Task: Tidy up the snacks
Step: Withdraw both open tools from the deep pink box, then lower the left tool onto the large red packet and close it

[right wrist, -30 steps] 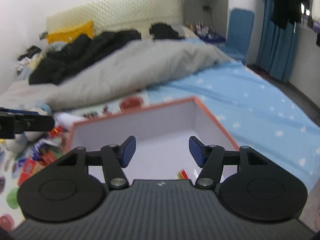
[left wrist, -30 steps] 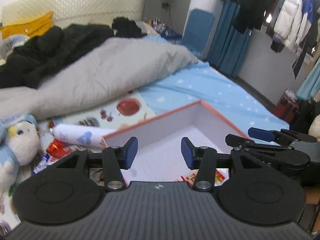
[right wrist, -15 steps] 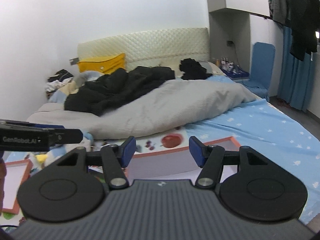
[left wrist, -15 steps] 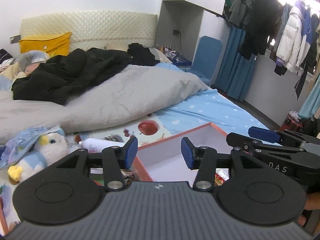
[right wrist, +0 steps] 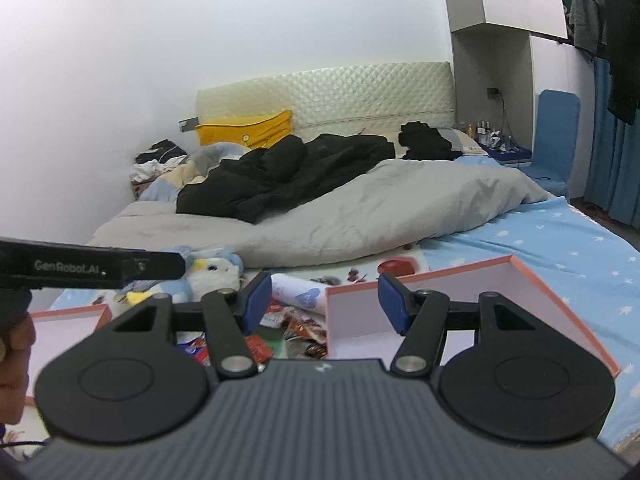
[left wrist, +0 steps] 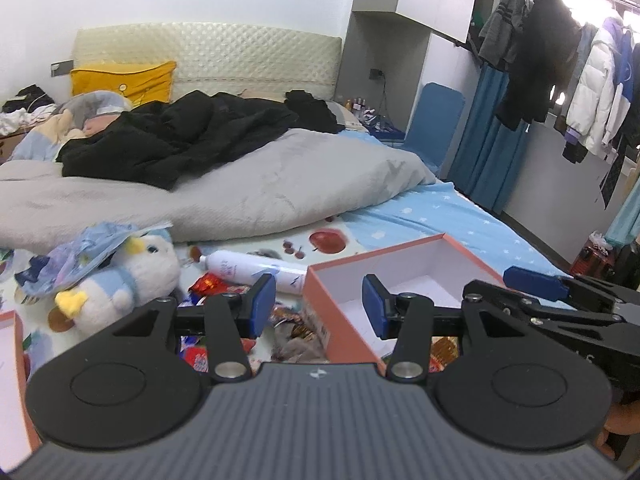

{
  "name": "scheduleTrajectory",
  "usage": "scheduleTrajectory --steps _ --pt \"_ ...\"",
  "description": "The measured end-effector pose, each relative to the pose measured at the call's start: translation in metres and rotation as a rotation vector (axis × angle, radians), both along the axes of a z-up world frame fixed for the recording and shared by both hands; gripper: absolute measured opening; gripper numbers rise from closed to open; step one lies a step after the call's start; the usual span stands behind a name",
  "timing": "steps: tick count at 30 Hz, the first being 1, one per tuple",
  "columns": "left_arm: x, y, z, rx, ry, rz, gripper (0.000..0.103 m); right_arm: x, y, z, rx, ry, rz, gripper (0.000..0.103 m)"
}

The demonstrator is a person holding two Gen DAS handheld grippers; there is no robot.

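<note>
Snacks point(left wrist: 288, 326) mostly lie loose left of the nearly empty orange box point(left wrist: 400, 276), with both hand-held grippers, left point(left wrist: 319, 302) and right point(right wrist: 325, 300), half open and empty

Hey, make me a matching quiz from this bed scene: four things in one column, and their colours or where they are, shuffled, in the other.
Things:
1. pillow
2. spray can
3. jacket
4. box

Descriptions:
A. black, heaped on the grey blanket
B. lying on its side between the plush toy and the box
C. yellow, against the headboard
D. orange outside, white inside, open

Pairs: 1-C, 2-B, 3-A, 4-D
</note>
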State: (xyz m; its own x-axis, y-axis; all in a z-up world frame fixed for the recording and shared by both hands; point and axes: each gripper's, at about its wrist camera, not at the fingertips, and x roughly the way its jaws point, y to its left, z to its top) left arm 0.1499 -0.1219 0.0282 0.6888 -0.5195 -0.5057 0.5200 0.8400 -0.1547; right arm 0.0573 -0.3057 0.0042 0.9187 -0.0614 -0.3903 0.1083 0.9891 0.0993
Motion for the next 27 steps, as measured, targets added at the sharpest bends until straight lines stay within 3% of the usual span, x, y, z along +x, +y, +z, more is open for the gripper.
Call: scheduleTrajectory --steps 6,13,18,27 --pt "-0.017 0.021 -0.020 0.008 0.021 0.022 0.054 -0.014 0.017 -0.018 0.035 0.054 0.014 0.061" --pt "-0.037 0.051 -0.057 0.030 0.089 0.063 0.054 -0.036 0.046 -0.047 0.009 0.091 0.023 0.061" --pt "-0.052 0.077 -0.087 0.028 0.149 0.112 0.054 -0.054 0.062 -0.071 0.053 0.119 0.024 0.061" --pt "-0.073 0.104 -0.117 0.025 0.202 0.156 0.054 -0.068 0.091 -0.094 0.012 0.163 0.031 0.061"
